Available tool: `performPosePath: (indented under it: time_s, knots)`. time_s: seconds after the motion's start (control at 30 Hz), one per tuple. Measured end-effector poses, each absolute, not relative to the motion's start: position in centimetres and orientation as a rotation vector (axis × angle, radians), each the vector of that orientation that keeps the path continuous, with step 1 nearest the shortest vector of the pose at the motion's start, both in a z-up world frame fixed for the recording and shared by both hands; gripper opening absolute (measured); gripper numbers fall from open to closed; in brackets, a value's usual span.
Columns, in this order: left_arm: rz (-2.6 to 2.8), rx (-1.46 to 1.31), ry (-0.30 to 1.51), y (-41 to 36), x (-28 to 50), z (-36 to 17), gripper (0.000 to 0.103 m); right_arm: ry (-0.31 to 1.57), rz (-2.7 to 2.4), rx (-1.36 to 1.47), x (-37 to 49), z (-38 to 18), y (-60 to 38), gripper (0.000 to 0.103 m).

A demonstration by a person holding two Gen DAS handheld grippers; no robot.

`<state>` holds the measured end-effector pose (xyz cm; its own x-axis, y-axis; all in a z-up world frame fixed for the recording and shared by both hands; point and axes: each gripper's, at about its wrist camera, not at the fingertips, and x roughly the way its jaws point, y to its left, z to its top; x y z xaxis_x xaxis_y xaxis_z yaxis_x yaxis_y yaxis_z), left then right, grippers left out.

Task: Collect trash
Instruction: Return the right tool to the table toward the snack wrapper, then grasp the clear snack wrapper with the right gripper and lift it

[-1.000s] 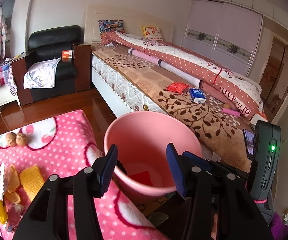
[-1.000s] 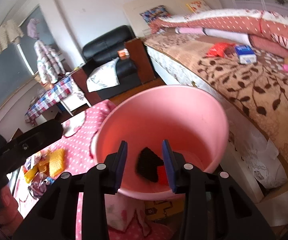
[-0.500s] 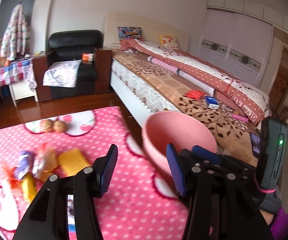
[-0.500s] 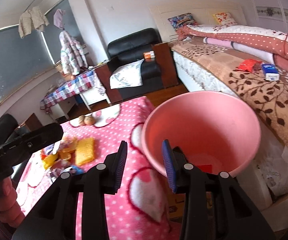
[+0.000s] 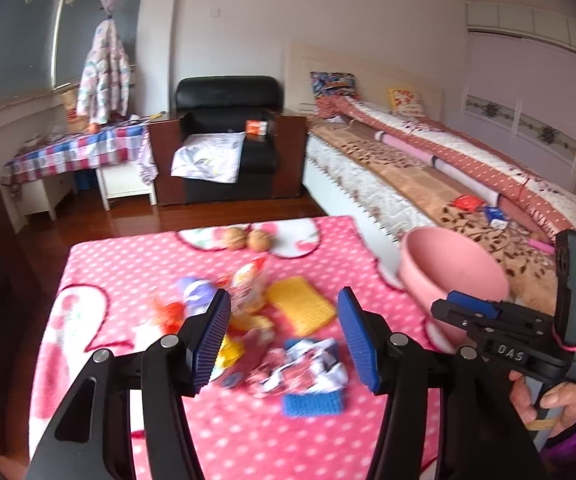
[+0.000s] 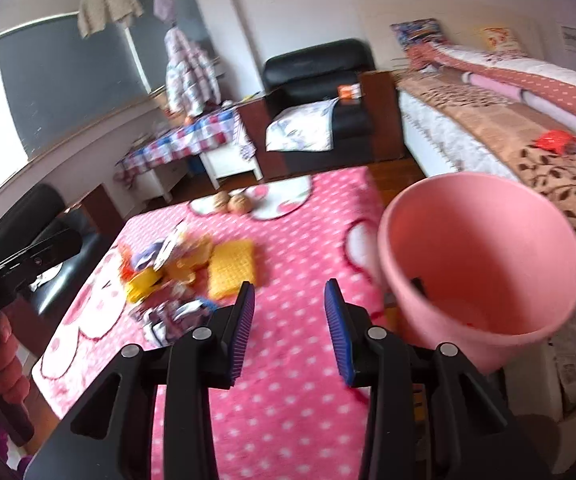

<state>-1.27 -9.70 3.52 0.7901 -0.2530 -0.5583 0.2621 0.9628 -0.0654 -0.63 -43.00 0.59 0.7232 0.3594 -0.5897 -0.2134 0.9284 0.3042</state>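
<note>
Left gripper (image 5: 284,336): jaws wide and opening, nothing between the pads, poised above the wrapper pile (image 5: 248,320) on the pink polka-dot cloth (image 5: 128,264).

Right gripper (image 6: 288,328): jaws moderately apart and opening, empty, over bare cloth between pile and bin.

Pink bin (image 6: 483,260): at the cloth's right edge, beside the bed (image 6: 487,136); a dark scrap and a red scrap visible inside.

Pile contents: yellow waffle-textured pad (image 5: 301,305), crumpled printed wrappers (image 5: 299,368), blue pad (image 5: 313,404), yellow and orange packets; details blurred.

Two walnuts (image 5: 246,239): at the far edge, well apart from the pile.
</note>
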Motion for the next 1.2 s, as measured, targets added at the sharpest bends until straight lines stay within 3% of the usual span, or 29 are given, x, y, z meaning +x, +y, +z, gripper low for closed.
performPosePath:
  time_s: [0.07, 0.6, 1.03, 1.07, 1.13, 1.2]
  knots:
    - [-0.257, 0.014, 0.617, -8.5, -1.5, 2.9, 0.055, 0.700, 0.340, 0.214, -0.7, 0.5, -42.3, 0.052]
    - [-0.086, -0.147, 0.728, -1.0, 0.6, -1.6, 0.054, 0.730, 0.403, 0.170, -0.9, -0.3, -37.9, 0.052]
    - [-0.102, -0.116, 0.812, -0.6, 6.0, -4.3, 0.053, 0.795, 0.434, 0.195, 1.9, -0.1, -35.9, 0.052]
    - [-0.107, -0.123, 0.817, -0.5, 6.3, -4.5, 0.051, 0.797, 0.443, 0.195, 2.2, 0.0, -35.6, 0.052]
    - [-0.121, -0.140, 0.827, -0.2, 6.6, -4.9, 0.029, 0.799, 0.457, 0.189, 2.9, 0.3, -34.9, 0.052]
    - [-0.126, -0.155, 0.821, 0.1, 6.6, -5.0, 0.022, 0.797, 0.467, 0.180, 3.5, 0.7, -34.2, 0.052]
